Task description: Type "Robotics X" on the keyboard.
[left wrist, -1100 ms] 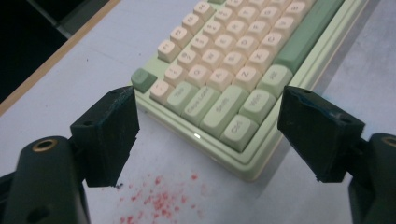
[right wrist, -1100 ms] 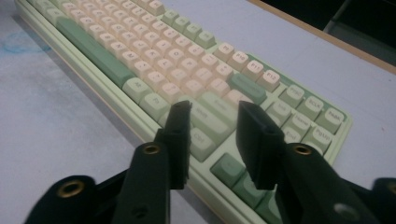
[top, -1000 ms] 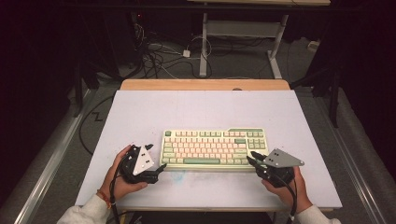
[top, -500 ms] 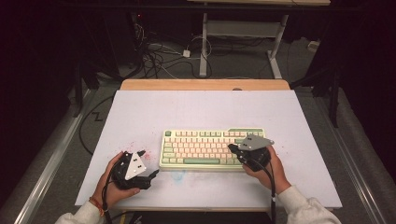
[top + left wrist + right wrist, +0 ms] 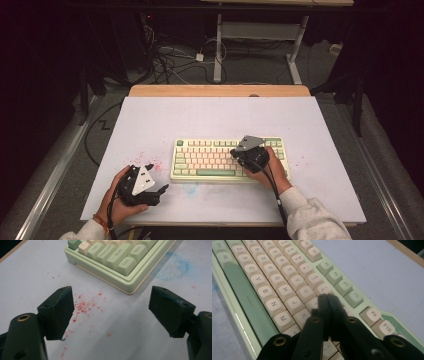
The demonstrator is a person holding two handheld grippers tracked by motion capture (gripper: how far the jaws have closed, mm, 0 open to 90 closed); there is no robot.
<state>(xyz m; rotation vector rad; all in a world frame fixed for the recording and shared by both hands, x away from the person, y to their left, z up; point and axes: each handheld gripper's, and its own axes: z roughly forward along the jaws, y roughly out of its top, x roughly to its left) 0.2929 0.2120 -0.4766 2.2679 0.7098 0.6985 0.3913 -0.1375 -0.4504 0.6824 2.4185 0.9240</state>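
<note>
Pale lavender counter (image 5: 150, 125) carries a green-and-cream keyboard (image 5: 210, 157) near its front edge, long axis running left to right. The left hand-held gripper (image 5: 162, 189) rests on the counter left of and nearer than the keyboard, jaws wide apart and empty, aimed at the Ctrl corner. The right hand-held gripper (image 5: 234, 152) is the nearer one: its jaws are pressed together, holding nothing, tips over the I/K keys (image 5: 310, 303). Whether the tips touch a key is hidden by the jaws themselves.
</note>
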